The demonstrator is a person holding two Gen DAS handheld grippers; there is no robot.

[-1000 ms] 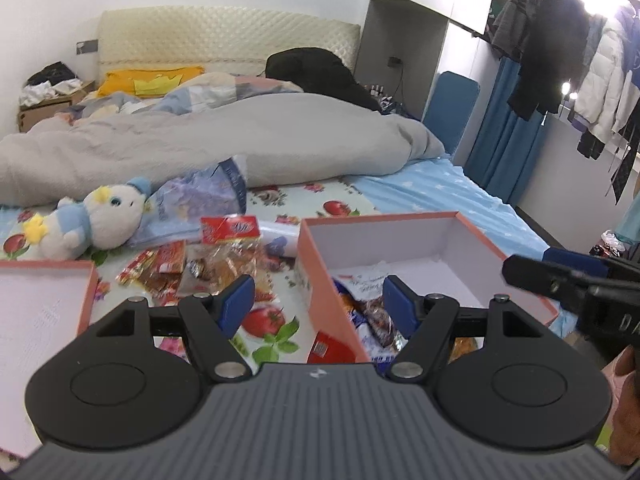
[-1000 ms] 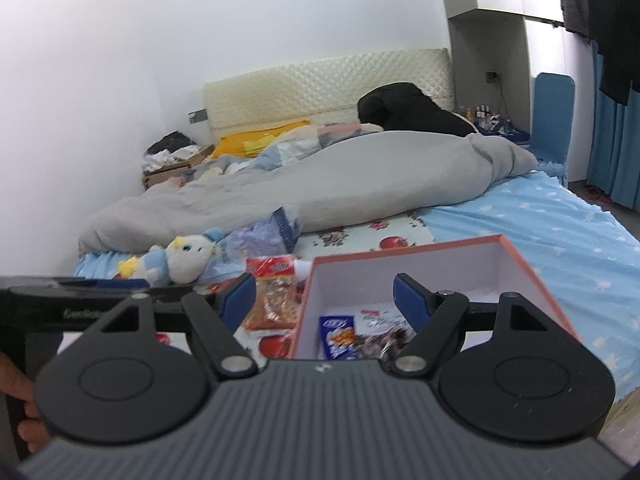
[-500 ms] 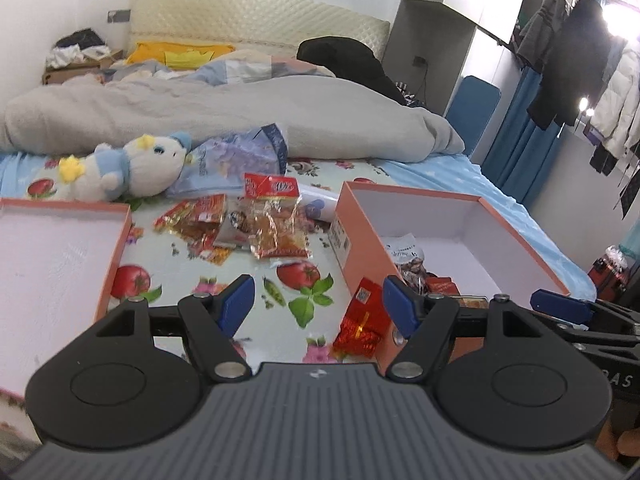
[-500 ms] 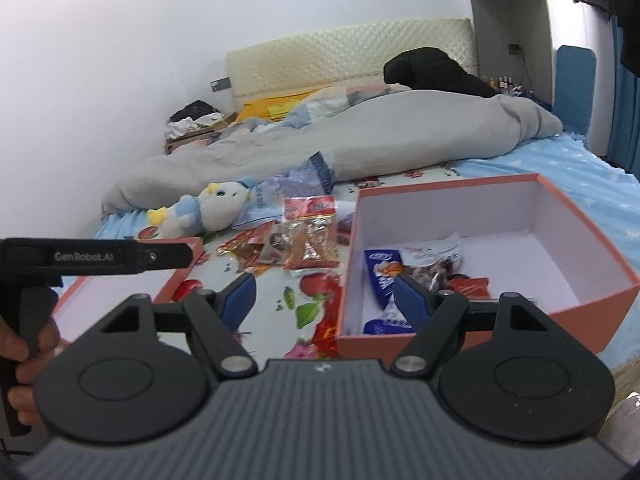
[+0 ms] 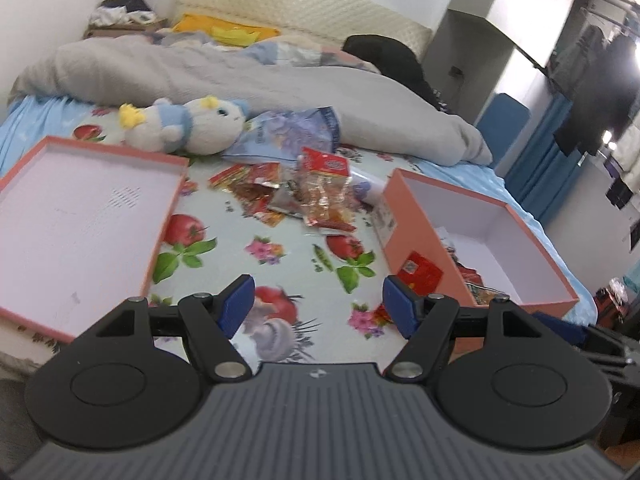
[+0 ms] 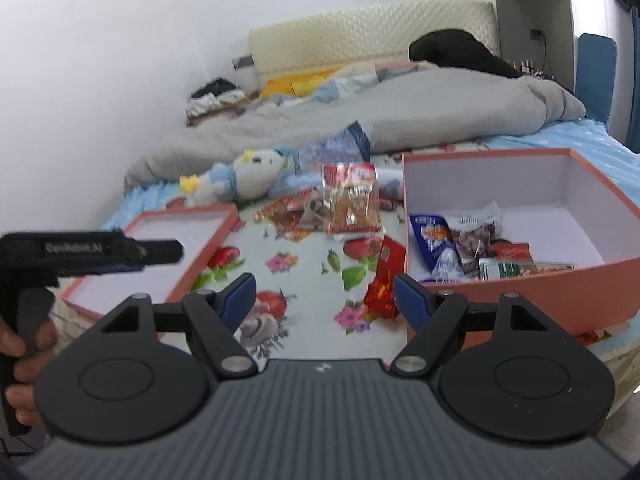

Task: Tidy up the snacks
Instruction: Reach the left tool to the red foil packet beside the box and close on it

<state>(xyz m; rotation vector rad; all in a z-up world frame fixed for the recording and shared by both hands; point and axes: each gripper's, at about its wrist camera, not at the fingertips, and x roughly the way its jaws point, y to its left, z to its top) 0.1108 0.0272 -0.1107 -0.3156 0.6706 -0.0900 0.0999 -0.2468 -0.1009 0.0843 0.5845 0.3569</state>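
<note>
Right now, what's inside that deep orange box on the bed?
In the orange box lie several snack packets: a blue bag, a clear pack of dark pieces, and a red packet. Its near wall hides anything lower, and the packets cover whatever is beneath them.

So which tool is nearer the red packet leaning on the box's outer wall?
Right, marginally. The red packet sits just ahead of the right tool; the left tool has it off to its right.
</note>
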